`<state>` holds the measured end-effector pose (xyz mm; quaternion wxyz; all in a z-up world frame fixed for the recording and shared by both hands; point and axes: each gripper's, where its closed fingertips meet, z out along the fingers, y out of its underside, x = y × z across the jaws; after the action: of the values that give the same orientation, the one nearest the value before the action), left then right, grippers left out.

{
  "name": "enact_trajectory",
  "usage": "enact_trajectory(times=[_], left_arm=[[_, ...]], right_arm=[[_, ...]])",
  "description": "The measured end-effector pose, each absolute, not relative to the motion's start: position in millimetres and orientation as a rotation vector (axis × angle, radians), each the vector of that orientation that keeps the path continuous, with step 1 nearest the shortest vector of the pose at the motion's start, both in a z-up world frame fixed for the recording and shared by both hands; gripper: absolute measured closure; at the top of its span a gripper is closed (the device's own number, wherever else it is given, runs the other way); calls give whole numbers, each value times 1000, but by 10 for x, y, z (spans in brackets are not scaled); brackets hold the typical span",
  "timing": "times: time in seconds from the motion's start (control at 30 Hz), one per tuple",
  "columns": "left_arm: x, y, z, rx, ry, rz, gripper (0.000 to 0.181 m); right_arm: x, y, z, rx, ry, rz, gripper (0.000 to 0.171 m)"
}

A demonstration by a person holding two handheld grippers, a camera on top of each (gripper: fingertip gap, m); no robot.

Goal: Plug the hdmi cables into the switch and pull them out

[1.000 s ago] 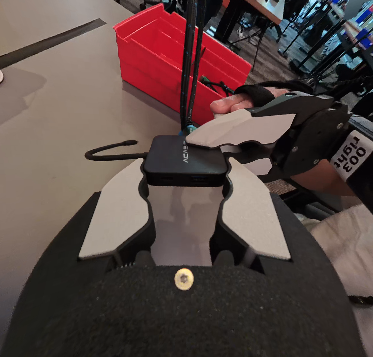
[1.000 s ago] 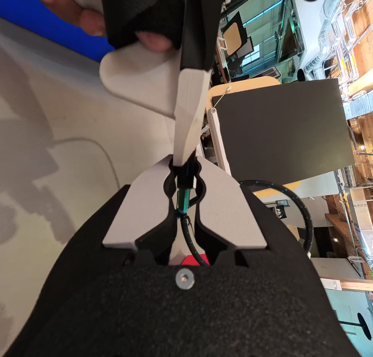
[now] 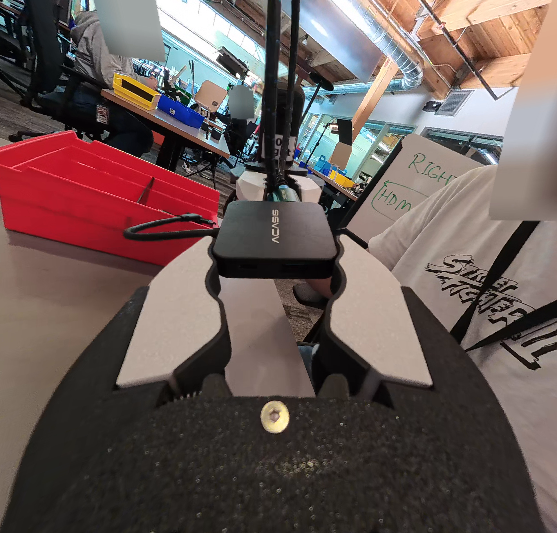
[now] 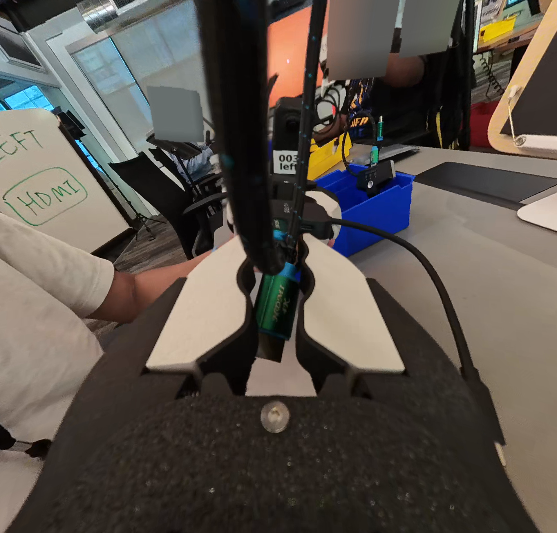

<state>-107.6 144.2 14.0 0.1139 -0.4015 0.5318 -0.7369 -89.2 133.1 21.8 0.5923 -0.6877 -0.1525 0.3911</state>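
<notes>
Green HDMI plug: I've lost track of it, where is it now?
In the right wrist view the green plug sits centre frame, clamped in the right gripper, just in front of the black switch.

**Matt plastics, glossy metal, braided cord**

The switch point(image 3: 272, 238) at frame centre is smooth matt black plastic. The plug point(image 4: 275, 306) has a glossy green metallic shell; its HDMI cable point(image 4: 238, 126) wears a rough black braid flecked blue. The left tool point(image 3: 274, 265) and right tool point(image 4: 275, 280) show pale, finely grained matt fingers point(image 3: 177, 316) on a coarse black textured body. At left, the red bin point(image 3: 75, 199) is smooth plastic; the worktop point(image 3: 45, 307) is smooth, matt grey.
</notes>
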Motion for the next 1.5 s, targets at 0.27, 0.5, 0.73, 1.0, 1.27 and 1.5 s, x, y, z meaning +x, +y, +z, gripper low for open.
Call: enact_trajectory(times=[0.27,0.5,0.73,1.0,1.27,1.5], left_arm=[[-1084,1439,38,-1225,1624,-2070,110],[-1019,1466,-71,-1304,1604,-1916,110],[-1039,1741,-259,-1385,1576,-1479,107],[-1009,1720,-356,-1148,1698,-745,108],[-819,1838,-508,-868,1730,-147,164],[-754,1908,-500,-739,1702,21,168]], right_arm=[[-905,1313,140,-1647,-380,969,152],[-772,1405,49,-1650,-310,907,166],[-670,1494,-23,-1703,-234,802,166],[-617,1574,-202,-1809,-150,749,166],[-725,1593,-280,-1881,-156,666,166],[-733,1577,-263,-1842,-224,681,157]])
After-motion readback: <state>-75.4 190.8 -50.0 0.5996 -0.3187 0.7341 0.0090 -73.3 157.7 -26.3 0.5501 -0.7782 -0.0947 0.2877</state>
